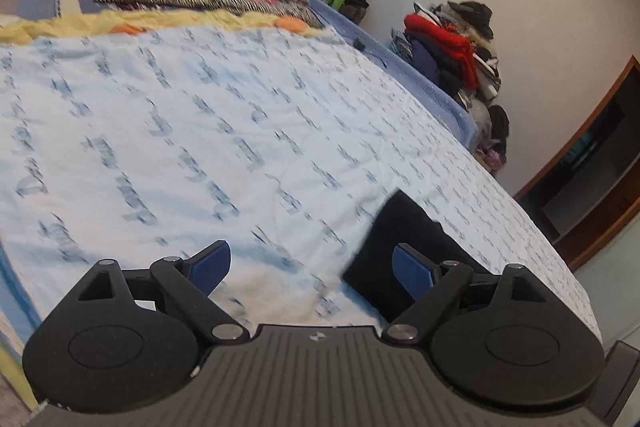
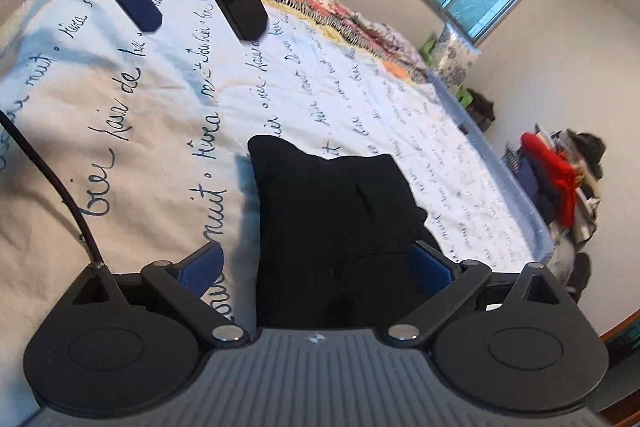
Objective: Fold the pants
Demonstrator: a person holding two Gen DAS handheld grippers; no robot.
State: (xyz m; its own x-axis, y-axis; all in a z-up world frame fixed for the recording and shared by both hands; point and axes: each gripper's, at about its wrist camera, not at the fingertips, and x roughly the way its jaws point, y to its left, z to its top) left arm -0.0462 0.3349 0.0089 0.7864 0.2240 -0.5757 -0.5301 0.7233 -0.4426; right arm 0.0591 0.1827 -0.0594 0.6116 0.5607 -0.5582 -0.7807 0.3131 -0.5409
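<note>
Black pants (image 2: 332, 223) lie bunched on the script-print bedspread (image 2: 120, 131), w/ right gripper (image 2: 316, 267) spread wide over them, nothing clamped. Left gripper (image 1: 312, 267) also released, beside the pants. Flatten them out before you pinch the waistband.

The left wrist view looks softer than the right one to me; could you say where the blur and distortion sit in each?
Left wrist view: the script on the bedspread is smeared, while the left gripper stays sharp. Right wrist view: the near script is crisp, the clothes pile at the wall is streaked. Both views bow the walls at the edges.
</note>
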